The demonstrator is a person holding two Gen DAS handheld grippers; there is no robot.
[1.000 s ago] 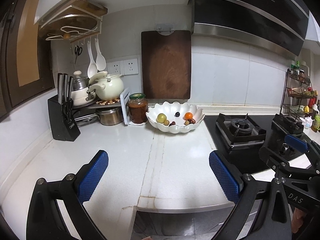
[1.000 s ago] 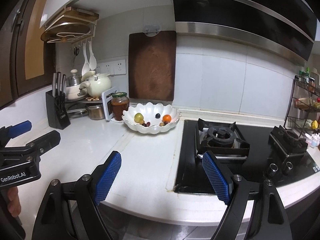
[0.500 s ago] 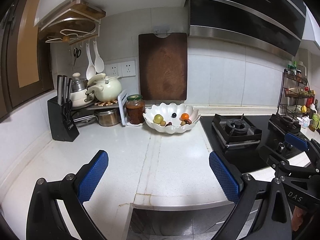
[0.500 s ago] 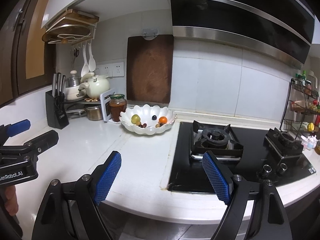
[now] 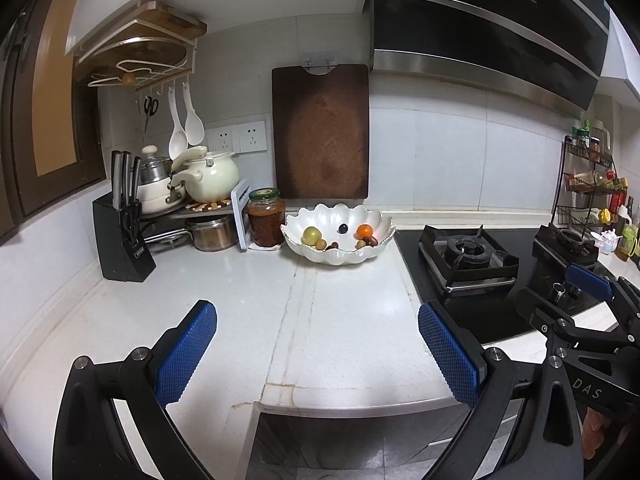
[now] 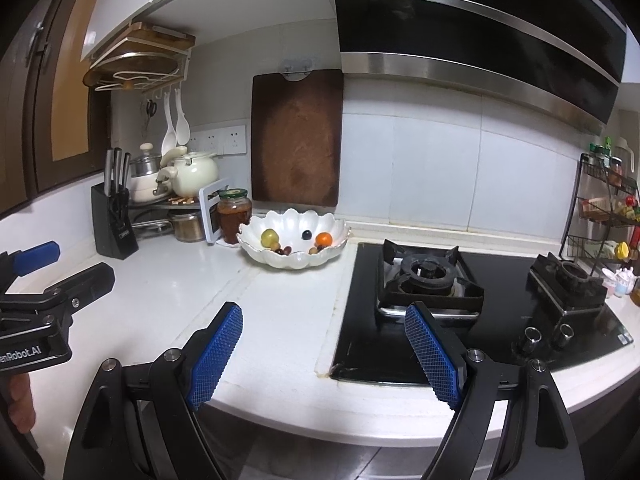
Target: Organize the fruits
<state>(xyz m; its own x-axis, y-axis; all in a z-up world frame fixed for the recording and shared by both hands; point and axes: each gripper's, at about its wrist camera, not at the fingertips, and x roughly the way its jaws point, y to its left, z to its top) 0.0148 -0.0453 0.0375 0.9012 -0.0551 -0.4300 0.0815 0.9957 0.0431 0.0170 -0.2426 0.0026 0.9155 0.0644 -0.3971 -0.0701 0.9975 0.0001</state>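
Left wrist view: the left tool [image 5: 318,344] hangs over the near edge of the white stone worktop [image 5: 248,312], its blue-padded fingers spread wide with nothing between them. Well ahead of it, near the back wall, sits the white scalloped ceramic bowl [image 5: 340,256], and all the fruit in sight lies inside it: a yellow-green round fruit [image 5: 311,235] ahead and slightly left, a small dark round berry [image 5: 343,228] behind the middle, an orange round fruit [image 5: 364,231] to the right, and a few small brown and tan ones along the front wall. The round ones have no long axis to speak of; how the small ones point is too fine to tell. The dished wall probably keeps them from rolling. The right tool [image 5: 576,300] shows at the right edge, over the black gas hob [image 5: 472,260].

Right wrist view: the right tool [image 6: 324,348] is likewise wide apart and empty, straddling the seam of worktop and hob, with the bowl far ahead and a little left. Fruit gathered in the bowl fits either a finished sort or one waiting to be done; both tools held back and open suit either reading
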